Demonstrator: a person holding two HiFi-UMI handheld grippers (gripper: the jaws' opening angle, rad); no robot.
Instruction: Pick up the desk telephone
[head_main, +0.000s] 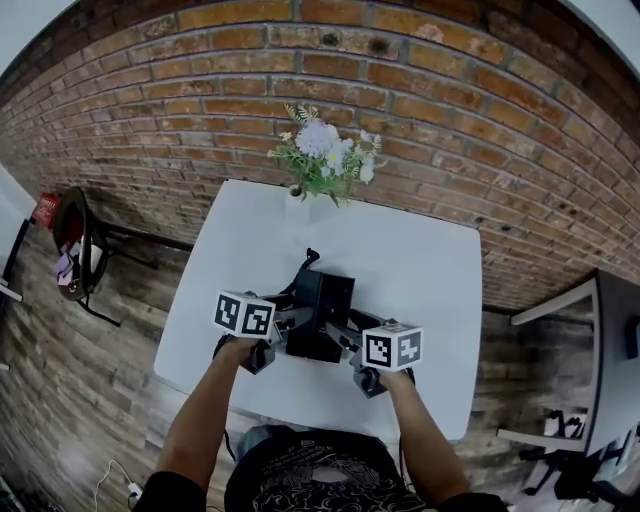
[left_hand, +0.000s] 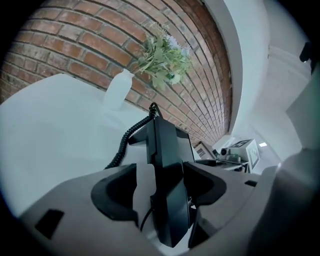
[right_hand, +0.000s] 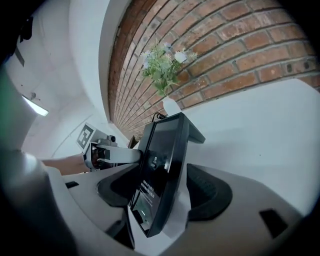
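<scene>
Forearms (head_main: 205, 420) reach up from the bottom edge of the head view, each ending at a tool held over a white table (head_main: 430, 270). The black telephone (head_main: 322, 305) sits on the table a little nearer the person than its middle. The left gripper (head_main: 288, 330) is at its left side and the right gripper (head_main: 345, 342) at its right. Behind it, a white vase (head_main: 305, 205) of flowers (head_main: 325, 150) stands at the far edge, against a brick wall (head_main: 450, 110). In the left gripper view the jaws stand wide apart with the telephone's side between them. A pale gap shows beside the left-hand pad, so nothing is clamped. A coiled cord (left_hand: 124, 145) curls along the telephone's left side. In the right gripper view the jaws are likewise spread, with the telephone's dark screen (right_hand: 157, 160) between them and a pale strip separating it from the right-hand pad. The other tool shows just beyond the telephone.
</scene>
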